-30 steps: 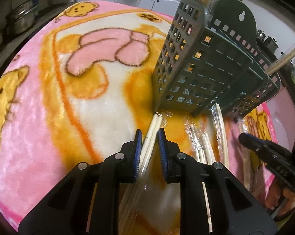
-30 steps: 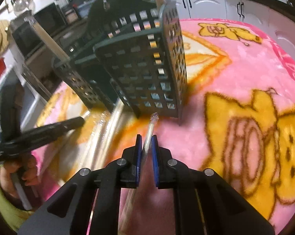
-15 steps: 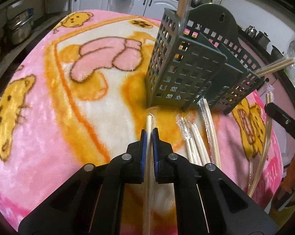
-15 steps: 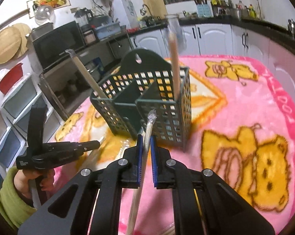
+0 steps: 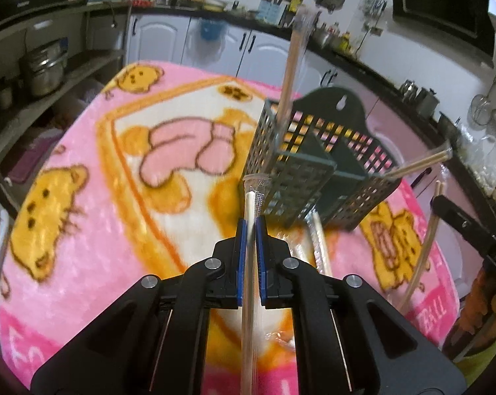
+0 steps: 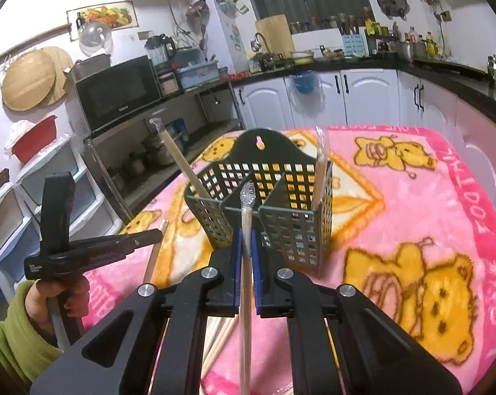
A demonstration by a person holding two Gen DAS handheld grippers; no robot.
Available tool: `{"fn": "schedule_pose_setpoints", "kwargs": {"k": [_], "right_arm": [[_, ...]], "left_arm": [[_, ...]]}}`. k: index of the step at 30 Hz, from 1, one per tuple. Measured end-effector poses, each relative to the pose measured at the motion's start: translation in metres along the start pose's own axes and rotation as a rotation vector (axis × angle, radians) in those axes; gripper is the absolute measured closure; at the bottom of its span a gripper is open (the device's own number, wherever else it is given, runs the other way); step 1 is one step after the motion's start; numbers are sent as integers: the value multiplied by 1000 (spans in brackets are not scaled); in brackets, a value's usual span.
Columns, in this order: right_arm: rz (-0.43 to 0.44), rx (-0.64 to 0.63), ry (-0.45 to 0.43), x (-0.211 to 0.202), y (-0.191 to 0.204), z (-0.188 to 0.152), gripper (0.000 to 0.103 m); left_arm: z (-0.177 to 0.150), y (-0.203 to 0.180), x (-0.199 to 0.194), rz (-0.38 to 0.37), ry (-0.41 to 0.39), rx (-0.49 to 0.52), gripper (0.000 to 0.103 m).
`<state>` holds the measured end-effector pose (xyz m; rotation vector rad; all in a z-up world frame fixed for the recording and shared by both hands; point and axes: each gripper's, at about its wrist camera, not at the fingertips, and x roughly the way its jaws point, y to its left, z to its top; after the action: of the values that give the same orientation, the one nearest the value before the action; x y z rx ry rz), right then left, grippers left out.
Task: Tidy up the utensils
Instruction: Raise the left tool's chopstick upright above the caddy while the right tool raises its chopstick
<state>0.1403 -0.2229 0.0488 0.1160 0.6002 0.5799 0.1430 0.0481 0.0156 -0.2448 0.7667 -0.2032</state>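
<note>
The left gripper [image 5: 251, 230] has its blue-padded jaws pinched tight on a plastic-wrapped pair of pale wooden chopsticks [image 5: 252, 204], which runs straight out ahead and ends just short of the dark green plastic lattice utensil holder [image 5: 300, 177]. The right gripper [image 6: 245, 240] is clamped the same way on a second wrapped chopstick pair [image 6: 246, 230], whose crinkled tip rises in front of the holder's middle divider.

Just past the left jaws and to their right, more wrapped chopsticks [image 5: 318, 240] lie flat on the pink fleece blanket with yellow bears [image 5: 83, 230] that covers the worktop. The holder stands upright on it, straight ahead of both pairs of jaws. One wrapped stick [image 6: 318, 171] stands in its right-hand compartment, as the right camera sees it, and another [image 6: 182, 164] leans out over the left rim. The middle compartments look open from above.

Pink lettering runs along the blanket's border beside the right jaws; it is warped and I cannot read it for sure. Small white print on the handle of the other gripper is too small to make out.

There is open blanket to the right of the holder out to the blanket's edge. Beyond the holder stand a black microwave [image 6: 116, 95], its small logo unreadable, and white cabinet doors [image 6: 346, 98].
</note>
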Motion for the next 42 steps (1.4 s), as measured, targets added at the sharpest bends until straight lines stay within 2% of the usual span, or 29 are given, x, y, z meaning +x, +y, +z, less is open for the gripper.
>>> {"fn": "schedule_pose_setpoints", "kwargs": {"k": [10, 42], "right_arm": [[14, -26, -68, -20, 10, 11, 97], [13, -55, -218, -46, 17, 53, 97]], "left_arm": [[13, -13, -29, -25, -88, 12, 100], [70, -70, -62, -124, -244, 114, 100]]}}
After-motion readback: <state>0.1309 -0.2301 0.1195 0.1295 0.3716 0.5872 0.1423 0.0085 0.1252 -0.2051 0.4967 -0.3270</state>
